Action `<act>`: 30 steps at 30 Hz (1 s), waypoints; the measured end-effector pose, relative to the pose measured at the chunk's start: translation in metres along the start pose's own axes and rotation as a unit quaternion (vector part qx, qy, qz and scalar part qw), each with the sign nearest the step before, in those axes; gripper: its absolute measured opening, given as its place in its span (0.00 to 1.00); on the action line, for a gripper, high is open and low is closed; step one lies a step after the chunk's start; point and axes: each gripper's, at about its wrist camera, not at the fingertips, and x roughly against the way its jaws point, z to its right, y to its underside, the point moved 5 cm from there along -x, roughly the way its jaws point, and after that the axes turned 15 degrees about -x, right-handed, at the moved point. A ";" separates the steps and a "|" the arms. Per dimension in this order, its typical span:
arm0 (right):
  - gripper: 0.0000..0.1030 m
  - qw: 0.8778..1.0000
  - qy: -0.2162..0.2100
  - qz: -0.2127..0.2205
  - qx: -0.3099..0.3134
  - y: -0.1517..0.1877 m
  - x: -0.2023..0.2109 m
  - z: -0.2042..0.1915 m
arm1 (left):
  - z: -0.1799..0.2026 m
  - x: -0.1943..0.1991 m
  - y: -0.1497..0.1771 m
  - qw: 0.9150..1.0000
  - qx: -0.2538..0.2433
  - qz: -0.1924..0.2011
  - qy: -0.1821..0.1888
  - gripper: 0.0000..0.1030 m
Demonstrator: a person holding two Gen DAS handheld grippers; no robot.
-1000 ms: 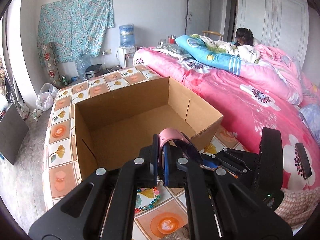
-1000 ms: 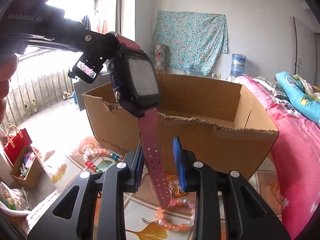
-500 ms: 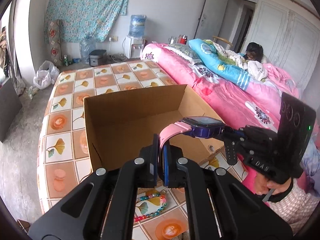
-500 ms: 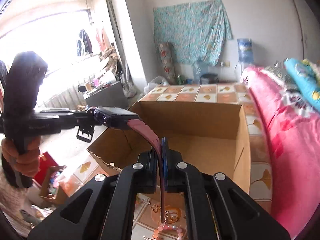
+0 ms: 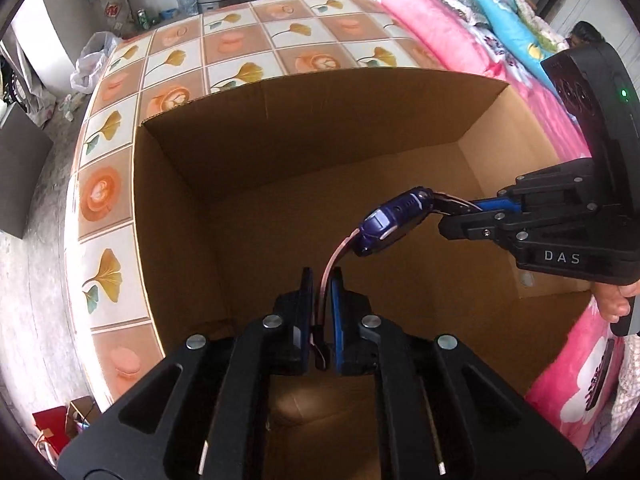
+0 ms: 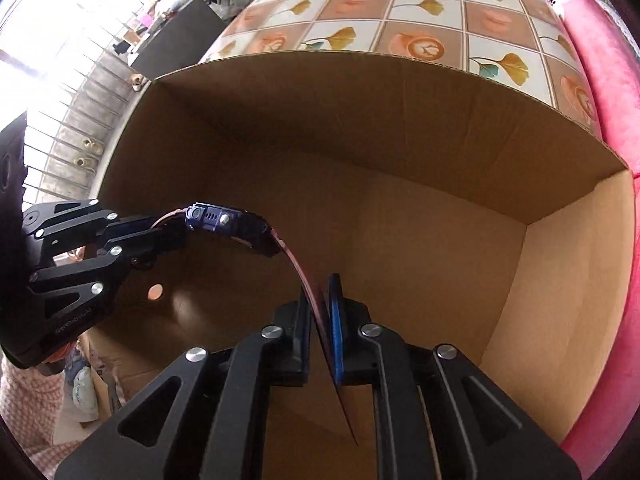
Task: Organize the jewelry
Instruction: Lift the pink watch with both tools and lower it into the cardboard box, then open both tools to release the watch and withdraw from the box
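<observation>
The watch (image 5: 394, 226) hangs over the cardboard box (image 5: 304, 128) — left hand-held gripper (image 5: 321, 300) and right hand-held gripper (image 6: 320, 312) each pinch one strap end.

White letters "DAS" stand on the black body of the right gripper (image 5: 460, 216), seen from the left wrist. Faint lettering on the left gripper (image 6: 168, 236) body is too blurred to read.

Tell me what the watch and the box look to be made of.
Watch: glossy dark blue case, likely hard plastic; its pink strap bends in a smooth curve, so probably soft rubber or silicone. Box: plain brown matte cardboard, apparently corrugated, judging by the thick, raw top edge.
</observation>
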 end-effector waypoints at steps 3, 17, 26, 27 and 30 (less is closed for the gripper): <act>0.20 0.999 0.030 0.003 -0.010 -0.014 -0.013 0.010 | -0.005 -0.003 -0.006 1.000 -0.008 0.002 -0.012 0.16; 0.20 0.996 0.019 0.065 0.057 0.006 0.009 -0.015 | 0.004 0.079 0.010 0.978 -0.017 0.191 -0.086 0.47; 0.20 0.993 0.013 -0.059 0.104 0.019 -0.050 -0.062 | 0.022 0.131 0.098 0.955 0.017 0.282 -0.087 0.80; 0.19 0.992 0.027 -0.063 0.104 0.018 -0.056 -0.064 | 0.024 0.129 0.112 0.955 0.022 0.280 -0.090 0.81; 0.18 0.995 0.028 -0.058 0.081 0.009 -0.061 -0.063 | 0.028 0.114 0.148 0.961 0.033 0.259 -0.091 0.82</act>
